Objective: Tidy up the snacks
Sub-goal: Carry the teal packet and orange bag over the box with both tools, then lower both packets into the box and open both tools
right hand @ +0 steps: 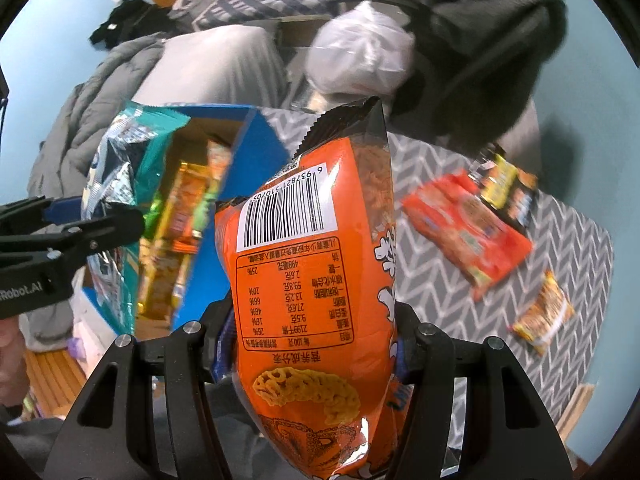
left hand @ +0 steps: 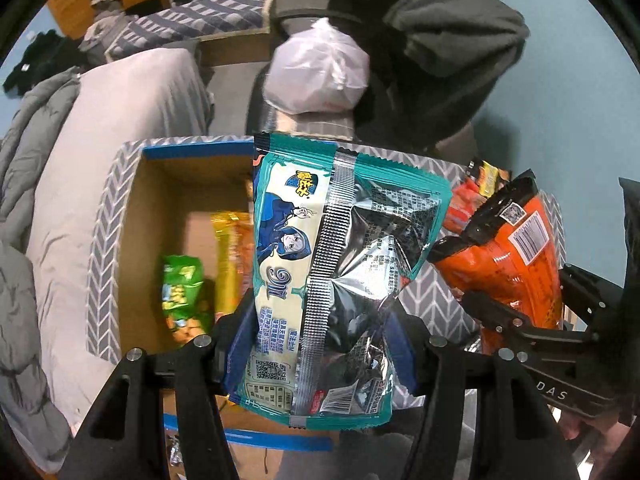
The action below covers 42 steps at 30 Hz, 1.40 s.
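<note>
Cardboard box is your landmark, open-topped w/ blue-taped rim, on the grey chevron cloth. Your left gripper is clamped on the teal snack bag, held above the box's right half. Your right gripper is pinching the orange snack bag, just right of the box over the cloth. Inside the box: green packet & yellow packet. Farther right of the box, on the cloth: red packet, black-yellow packet, small orange packet.
</note>
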Available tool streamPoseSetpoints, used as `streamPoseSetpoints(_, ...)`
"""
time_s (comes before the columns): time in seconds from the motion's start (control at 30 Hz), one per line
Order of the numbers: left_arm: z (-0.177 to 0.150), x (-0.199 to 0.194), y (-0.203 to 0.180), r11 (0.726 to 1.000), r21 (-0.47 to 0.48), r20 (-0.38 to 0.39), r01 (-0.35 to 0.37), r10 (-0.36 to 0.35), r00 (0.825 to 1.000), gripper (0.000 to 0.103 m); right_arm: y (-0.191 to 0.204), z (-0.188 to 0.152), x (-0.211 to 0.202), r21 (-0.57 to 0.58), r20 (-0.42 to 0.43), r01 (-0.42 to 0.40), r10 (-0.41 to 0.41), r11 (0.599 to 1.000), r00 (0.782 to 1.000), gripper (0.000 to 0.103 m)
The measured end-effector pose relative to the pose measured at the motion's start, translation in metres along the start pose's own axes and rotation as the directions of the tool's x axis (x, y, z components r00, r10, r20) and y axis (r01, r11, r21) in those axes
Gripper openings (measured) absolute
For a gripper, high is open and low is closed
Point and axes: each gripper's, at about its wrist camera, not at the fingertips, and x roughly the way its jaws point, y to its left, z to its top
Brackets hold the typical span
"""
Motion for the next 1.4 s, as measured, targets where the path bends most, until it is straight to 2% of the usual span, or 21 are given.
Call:
streamPoseSetpoints(0.37,-0.014,-0.004,0.069,0.994,-0.105,0.0,-0.045,0.045,0.999,0.061,0.068,0.038,0.03,-0.113,-0.013,-0.055,0.054,0.992,0.998,0.059)
streamPoseSetpoints(0.63,-0.023,0.006,0.113,0.984,-0.161,-0.028,-0.079,0.075,0.997,0.061,0.106,0.06,0.053,-0.134,-0.035,-0.087,0.083,0.987,0.996,0.059)
streamPoseSetpoints(1.0,-0.026,0.023,0.139,0.976,-0.192,-0.055,-0.105,0.096,0.994,0.061,0.13,0.072,0.086,-0.054,-0.095,-0.132,0.126,0.99,0.987,0.059)
streamPoseSetpoints(1.13,-0.027,0.029,0.144,0.972,-0.209,-0.065,-0.109,0.097,0.993,0.061,0.137,0.071,0.091,-0.057,-0.106,-0.121,0.115,0.991,0.988,0.06)
streamPoseSetpoints(1.27,-0.03,0.034,0.147,0.969,-0.218,-0.087,-0.114,0.097,0.991,0.062,0.141,0.069,0.093,-0.06,-0.114,-0.098,0.091,0.993,0.989,0.063)
streamPoseSetpoints(1.4,-0.03,0.034,0.147,0.968,-0.222,-0.089,-0.12,0.103,0.991,0.066,0.14,0.068,0.09,-0.058,-0.106,-0.079,0.073,0.995,0.992,0.072)
